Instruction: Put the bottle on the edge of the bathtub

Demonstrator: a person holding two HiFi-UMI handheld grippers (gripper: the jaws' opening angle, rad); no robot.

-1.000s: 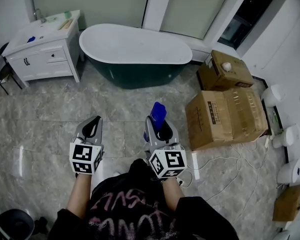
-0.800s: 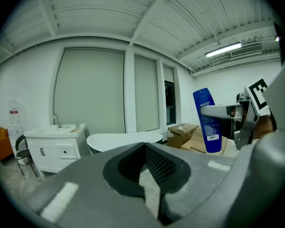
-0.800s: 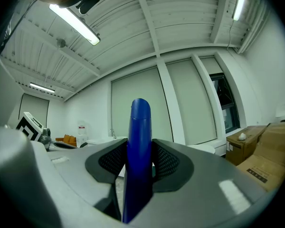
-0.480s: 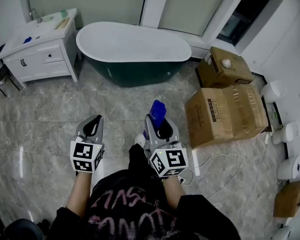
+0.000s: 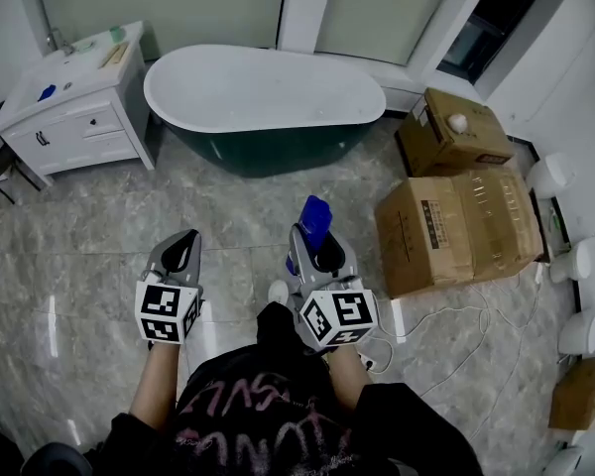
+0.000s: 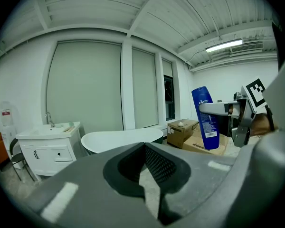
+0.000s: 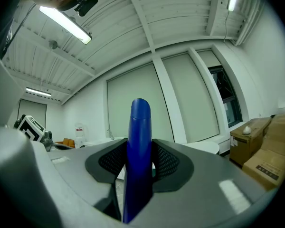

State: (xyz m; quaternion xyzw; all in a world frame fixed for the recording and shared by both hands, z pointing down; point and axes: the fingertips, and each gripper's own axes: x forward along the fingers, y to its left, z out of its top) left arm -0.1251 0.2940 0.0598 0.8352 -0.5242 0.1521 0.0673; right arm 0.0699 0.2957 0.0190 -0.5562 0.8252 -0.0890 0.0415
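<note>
The step in hand looks like the carry. The right gripper [image 5: 313, 244] is clenched on a tall blue plastic bottle [image 5: 314, 218], its meshed pads pressing either side of the body while the rounded cap stands up above them. The bottle is held upright over the grey marble-patterned floor [image 5: 99, 236], near the person and well apart from the oval white bathtub with a dark green outside [image 5: 268, 128] at the far side of the room. The left gripper [image 5: 183, 241] is held level beside it on the left, jaws pinched together on nothing.

The next move probably calls for crossing the open floor to the tub and lifting the bottle clear of the near rim. The base would then go down flat on that narrow curved lip (little room for a tilt) before the pads let go.

Nothing can be seen inside the tub. Two brown cardboard boxes [image 5: 456, 228] at the right are closed, with a small pale round object [image 5: 459, 123] on top of the far one. The white vanity cabinet [image 5: 74, 117] at the far left carries a few small items on its top.
</note>
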